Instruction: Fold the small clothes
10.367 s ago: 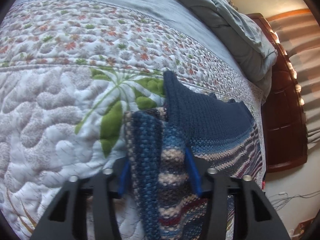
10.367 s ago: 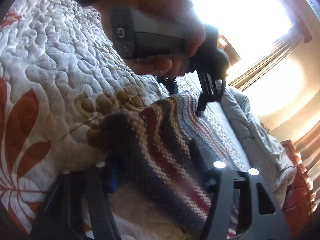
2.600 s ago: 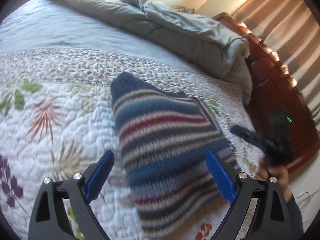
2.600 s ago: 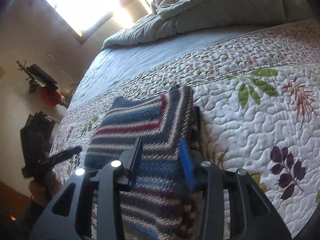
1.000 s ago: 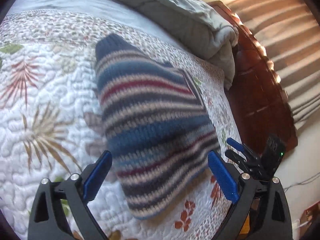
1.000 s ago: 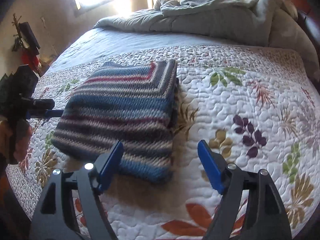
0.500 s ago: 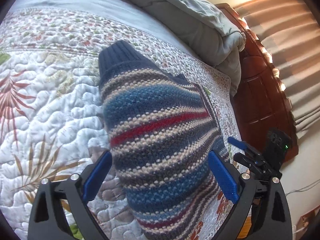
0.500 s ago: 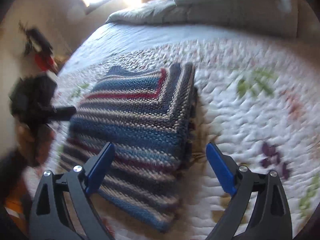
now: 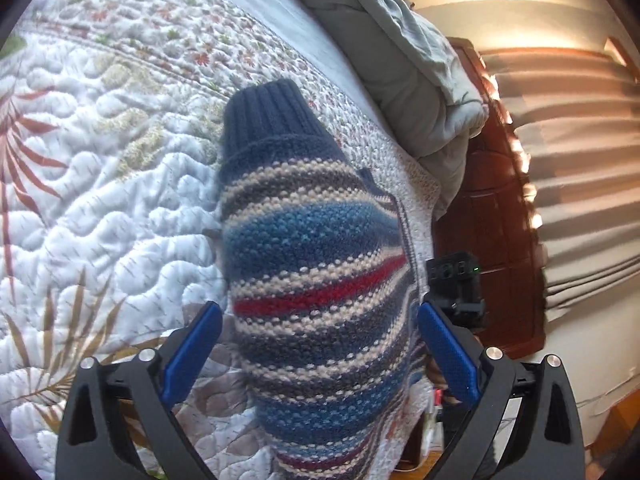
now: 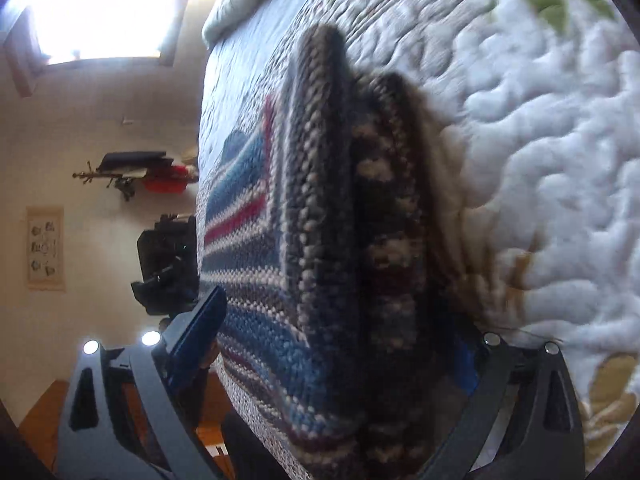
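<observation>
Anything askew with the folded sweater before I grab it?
Mostly neat. The striped sweater lies folded on the quilt, but its dark ribbed cuff pokes past the far edge. Both grippers straddle it, jaws apart, the right's opening.

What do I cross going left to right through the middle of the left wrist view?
White quilt → striped sweater → right gripper → wooden headboard → curtain.
</observation>
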Demonstrator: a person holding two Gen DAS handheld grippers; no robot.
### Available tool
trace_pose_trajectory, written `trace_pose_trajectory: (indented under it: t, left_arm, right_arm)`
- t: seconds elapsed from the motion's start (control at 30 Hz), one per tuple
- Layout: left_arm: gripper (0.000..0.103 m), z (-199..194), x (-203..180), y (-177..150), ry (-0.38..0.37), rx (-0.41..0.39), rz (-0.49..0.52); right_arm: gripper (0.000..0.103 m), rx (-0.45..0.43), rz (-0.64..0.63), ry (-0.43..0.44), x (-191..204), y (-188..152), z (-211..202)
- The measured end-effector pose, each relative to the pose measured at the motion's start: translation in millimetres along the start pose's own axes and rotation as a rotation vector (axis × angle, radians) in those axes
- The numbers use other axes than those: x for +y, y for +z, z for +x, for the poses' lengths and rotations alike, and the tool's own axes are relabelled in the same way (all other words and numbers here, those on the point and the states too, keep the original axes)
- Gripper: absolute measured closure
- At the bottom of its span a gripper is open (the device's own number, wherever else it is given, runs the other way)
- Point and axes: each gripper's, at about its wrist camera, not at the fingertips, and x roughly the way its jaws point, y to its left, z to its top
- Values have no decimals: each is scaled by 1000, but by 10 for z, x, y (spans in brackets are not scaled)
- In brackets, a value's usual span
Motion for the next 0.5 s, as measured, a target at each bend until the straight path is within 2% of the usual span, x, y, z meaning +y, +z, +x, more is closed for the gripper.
trace_pose_trajectory:
  t: [0.2,0.27,0.33,0.43,0.5]
  left_arm:
    - [4,179,50,-6,-24,28,3]
    - [4,229,55,0,-19,36,8]
    - [4,288,32,-6,-5,56,24]
    - [4,289,-4,-30,-4,69,40]
    - [9,306,-1,-52,18,73,44]
  right_arm:
    - [6,18,3,108,-52,74,46]
    - [14,11,-3,116,-72,79,49]
    - [43,14,-4,91,-131,72,63]
    - [54,4,-13,107,-193,26,54]
    - [56,-4,-18,105,-194,8,47]
